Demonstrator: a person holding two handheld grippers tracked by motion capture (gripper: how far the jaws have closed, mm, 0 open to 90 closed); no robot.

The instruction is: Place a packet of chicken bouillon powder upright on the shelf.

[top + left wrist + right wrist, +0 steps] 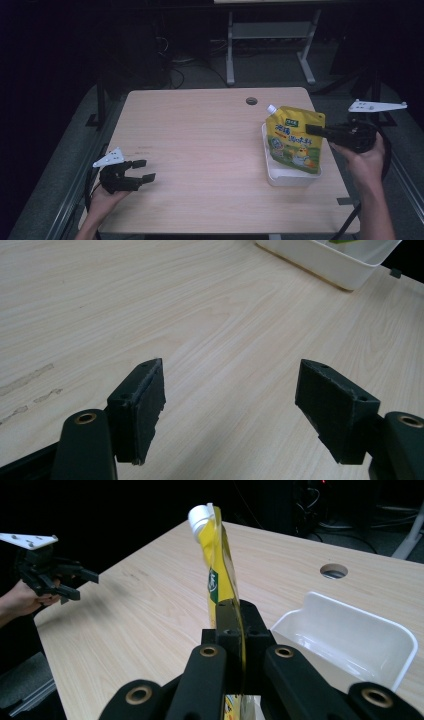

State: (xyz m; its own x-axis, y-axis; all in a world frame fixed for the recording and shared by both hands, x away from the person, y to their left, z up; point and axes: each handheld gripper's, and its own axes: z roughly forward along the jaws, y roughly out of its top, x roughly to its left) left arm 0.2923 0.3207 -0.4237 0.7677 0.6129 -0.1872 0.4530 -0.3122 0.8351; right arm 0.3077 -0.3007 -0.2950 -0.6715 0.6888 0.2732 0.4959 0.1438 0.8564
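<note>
Nearest the person, at the lower left of the high view, the left gripper (pixel 142 170) rests low over the pale wood-grain surface (pixel 200 150), held in a hand (pixel 102 200) that comes in from the bottom edge; its jaws stand wide apart with nothing between them, and the left gripper view shows only bare wood in the gap. On the other side, the right hand (pixel 367 160) holds the right gripper (pixel 311 129) level, its jaws clamped tight on the edge of a yellow pouch (pixel 294 140) with a white screw spout (pixel 271 108) at its top corner. The pouch is held upright above a white tray (pixel 292 176) that sits near the right edge of the surface; its lower end hangs over or inside the tray, though whether it touches the bottom cannot be told. The front of the pouch carries a small green label near the top, a line of large green characters across the middle, a round blue-green badge at the left and a cartoon chick lower down; the writing is too small to read. Beyond the tray, a round cable hole (pixel 251 101) lies near the far edge of the surface, and behind that stands the grey leg frame (pixel 270 45) of another table on a dark floor.
</note>
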